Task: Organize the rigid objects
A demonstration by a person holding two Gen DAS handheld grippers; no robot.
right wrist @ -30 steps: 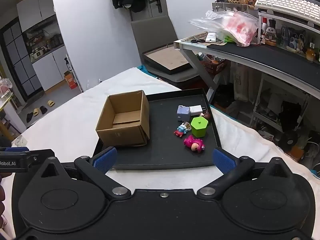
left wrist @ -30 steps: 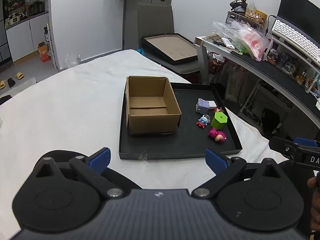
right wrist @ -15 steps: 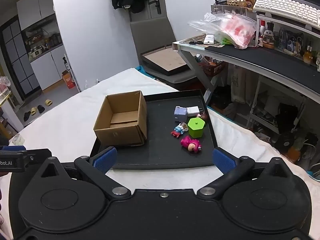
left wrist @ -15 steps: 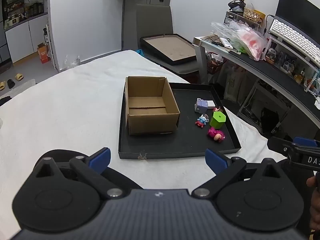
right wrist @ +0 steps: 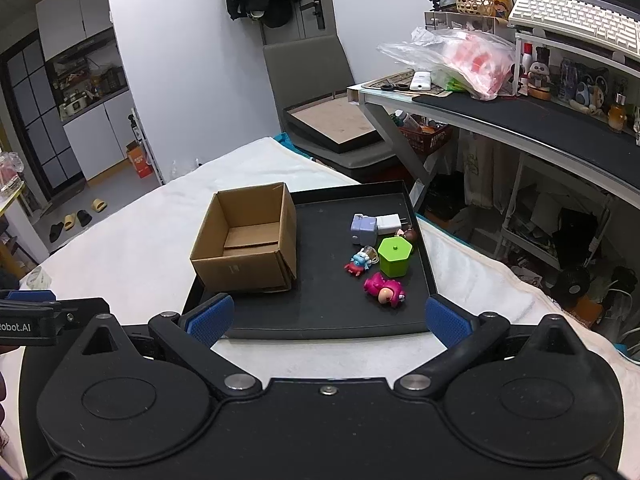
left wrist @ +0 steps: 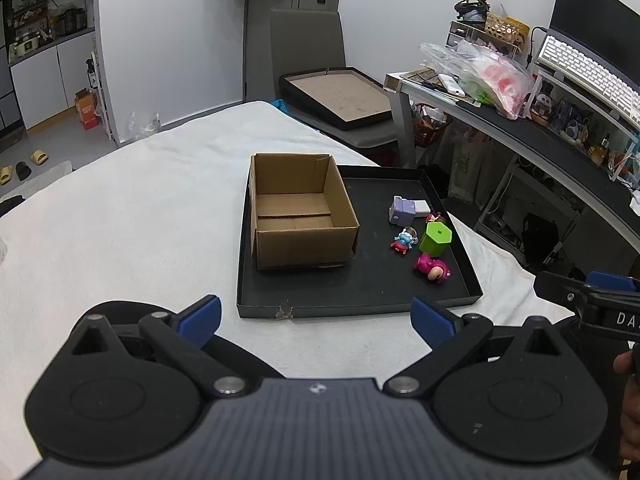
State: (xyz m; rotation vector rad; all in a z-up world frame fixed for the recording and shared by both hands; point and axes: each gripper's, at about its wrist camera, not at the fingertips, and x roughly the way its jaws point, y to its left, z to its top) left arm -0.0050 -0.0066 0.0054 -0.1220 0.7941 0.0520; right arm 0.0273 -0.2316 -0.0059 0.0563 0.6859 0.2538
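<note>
Both the left tool and right tool hang spread wide and empty short of the tray, where the toys lie clustered beside the empty box, probably their intended home.

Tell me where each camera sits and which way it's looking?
Left wrist: sits on the left gripper, looking forward over the white table at the cardboard box; its open blue fingertips show.
Right wrist: sits on the right gripper, facing the toys, pink toy nearest.
Both share the black tray and green block.
</note>
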